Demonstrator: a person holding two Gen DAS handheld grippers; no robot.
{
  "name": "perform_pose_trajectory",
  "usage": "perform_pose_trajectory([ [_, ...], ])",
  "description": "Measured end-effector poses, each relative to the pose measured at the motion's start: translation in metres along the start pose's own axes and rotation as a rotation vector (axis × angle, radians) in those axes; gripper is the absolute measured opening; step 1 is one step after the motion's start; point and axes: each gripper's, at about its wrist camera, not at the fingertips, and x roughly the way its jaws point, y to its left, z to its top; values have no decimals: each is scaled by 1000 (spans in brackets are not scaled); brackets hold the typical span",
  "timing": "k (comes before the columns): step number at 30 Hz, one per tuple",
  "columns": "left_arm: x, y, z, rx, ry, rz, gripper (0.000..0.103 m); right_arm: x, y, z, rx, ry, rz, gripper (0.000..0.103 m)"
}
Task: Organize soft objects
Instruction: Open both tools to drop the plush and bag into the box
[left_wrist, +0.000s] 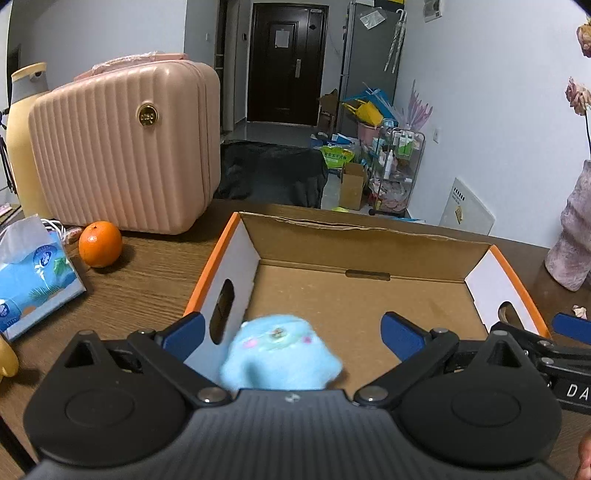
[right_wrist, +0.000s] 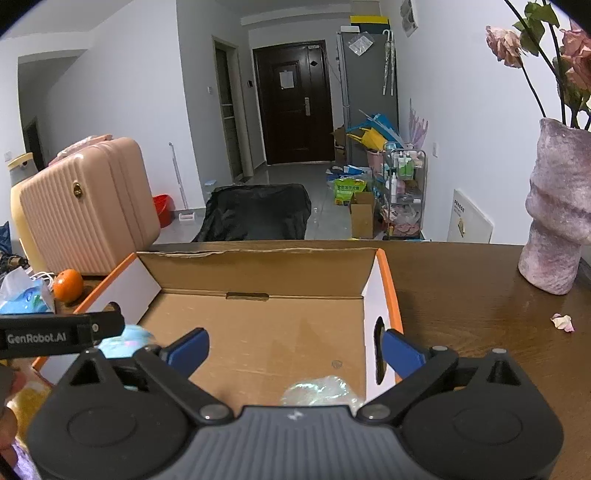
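An open cardboard box (left_wrist: 362, 254) with orange-edged white end walls sits on the wooden table; it also shows in the right wrist view (right_wrist: 258, 266). My left gripper (left_wrist: 291, 332) is open over the box's near left corner. A light blue plush toy (left_wrist: 280, 352), blurred, is between its blue fingers without touching them, over the box floor. The toy also shows in the right wrist view (right_wrist: 125, 341). My right gripper (right_wrist: 295, 349) is open over the box's near right part. A pale crinkly soft object (right_wrist: 319, 389) lies just below it inside the box.
A pink ribbed suitcase (left_wrist: 122, 147), an orange (left_wrist: 99, 243) and a blue tissue pack (left_wrist: 33, 280) stand on the table to the left. A mauve vase (right_wrist: 557, 214) with dried roses stands at the right. A petal (right_wrist: 563, 322) lies near it.
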Motion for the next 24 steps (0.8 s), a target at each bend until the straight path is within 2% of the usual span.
perform_pose_trajectory([
  [11, -13, -6, -2, 20, -39, -12, 103, -7, 3, 1, -6, -11, -29, 102],
  [24, -45, -4, -13, 24, -84, -30, 103, -48, 4, -10, -12, -50, -60, 103],
])
